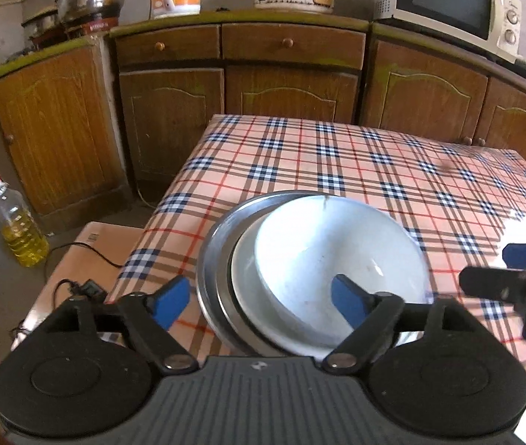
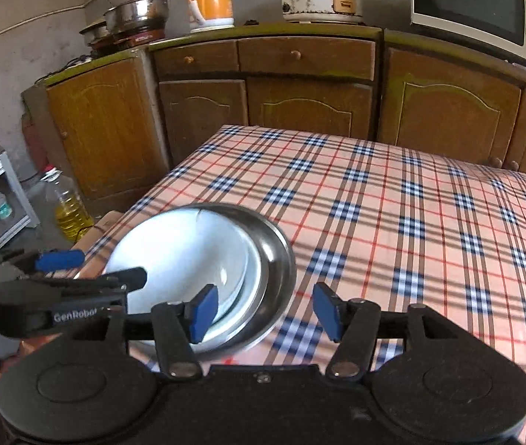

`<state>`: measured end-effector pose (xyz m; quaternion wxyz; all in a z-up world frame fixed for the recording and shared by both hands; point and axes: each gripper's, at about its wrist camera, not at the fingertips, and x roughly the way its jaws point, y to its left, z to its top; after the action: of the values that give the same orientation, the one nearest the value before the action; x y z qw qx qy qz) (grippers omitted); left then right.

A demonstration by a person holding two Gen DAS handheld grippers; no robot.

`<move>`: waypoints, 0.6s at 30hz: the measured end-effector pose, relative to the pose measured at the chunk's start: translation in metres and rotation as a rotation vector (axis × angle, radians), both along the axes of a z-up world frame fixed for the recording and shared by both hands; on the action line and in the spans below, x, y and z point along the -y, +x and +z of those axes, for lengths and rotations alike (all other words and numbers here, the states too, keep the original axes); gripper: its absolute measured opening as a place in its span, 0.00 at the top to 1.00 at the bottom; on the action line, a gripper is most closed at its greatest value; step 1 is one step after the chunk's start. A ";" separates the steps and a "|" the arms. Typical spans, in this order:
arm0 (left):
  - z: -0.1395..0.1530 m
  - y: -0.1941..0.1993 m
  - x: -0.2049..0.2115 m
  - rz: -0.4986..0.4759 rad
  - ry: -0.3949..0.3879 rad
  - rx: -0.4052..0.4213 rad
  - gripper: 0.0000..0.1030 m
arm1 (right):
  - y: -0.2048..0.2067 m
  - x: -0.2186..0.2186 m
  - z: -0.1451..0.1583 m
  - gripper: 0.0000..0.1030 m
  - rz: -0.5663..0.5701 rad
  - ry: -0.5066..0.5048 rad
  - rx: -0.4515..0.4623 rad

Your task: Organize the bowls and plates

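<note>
Status of task: the dishes appear already gathered. A white bowl [image 1: 340,270] sits nested in a white plate [image 1: 248,282], which rests in turn in a metal plate [image 1: 212,259]. The stack stands at the near left corner of the checked tablecloth [image 1: 337,155]. No other plate or bowl shows on the cloth, so the stacking step is judged complete; little remains beyond clearing the tools.

Left gripper [image 1: 259,302]: jaws stand wide apart, one pad left of the stack and one over the bowl, pressing on nothing.

Right gripper [image 2: 264,311]: jaws apart over the right rim of the stack and the bare cloth, holding nothing.

Limits of view: the near edge of the stack is covered by the gripper bodies. Whether the three dishes sit centred cannot be confirmed. The right end of the table is cut off and washed out by glare.
</note>
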<state>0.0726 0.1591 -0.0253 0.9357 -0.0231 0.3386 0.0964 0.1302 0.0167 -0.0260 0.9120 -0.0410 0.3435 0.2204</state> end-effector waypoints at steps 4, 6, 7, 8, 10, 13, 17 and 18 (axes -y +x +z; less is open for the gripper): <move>0.007 -0.022 0.011 0.025 -0.011 -0.008 0.04 | -0.023 0.007 -0.001 0.30 -0.001 -0.010 -0.019; 0.008 -0.031 0.016 0.036 -0.019 -0.021 0.04 | -0.032 0.008 -0.001 0.28 0.007 -0.013 -0.029; 0.009 -0.036 0.019 0.043 -0.016 -0.023 0.01 | -0.036 0.010 -0.001 0.28 0.004 -0.014 -0.028; 0.010 -0.041 0.022 0.050 -0.010 -0.027 0.00 | -0.041 0.012 0.000 0.27 0.004 -0.011 -0.027; 0.012 -0.049 0.027 0.067 0.015 -0.041 0.00 | -0.050 0.014 0.001 0.26 0.012 0.002 -0.032; 0.015 -0.060 0.032 0.083 0.045 -0.050 0.00 | -0.060 0.015 0.002 0.25 0.006 -0.004 -0.035; 0.019 -0.070 0.033 0.094 0.067 -0.054 0.00 | -0.071 0.015 0.002 0.25 -0.001 0.011 -0.046; 0.020 -0.072 0.032 0.093 0.068 -0.055 0.00 | -0.073 0.016 0.002 0.25 -0.008 0.017 -0.052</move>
<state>0.0009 0.1273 -0.0054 0.9208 -0.0045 0.3592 0.1517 0.0569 0.0012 -0.0236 0.9039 -0.0259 0.3655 0.2205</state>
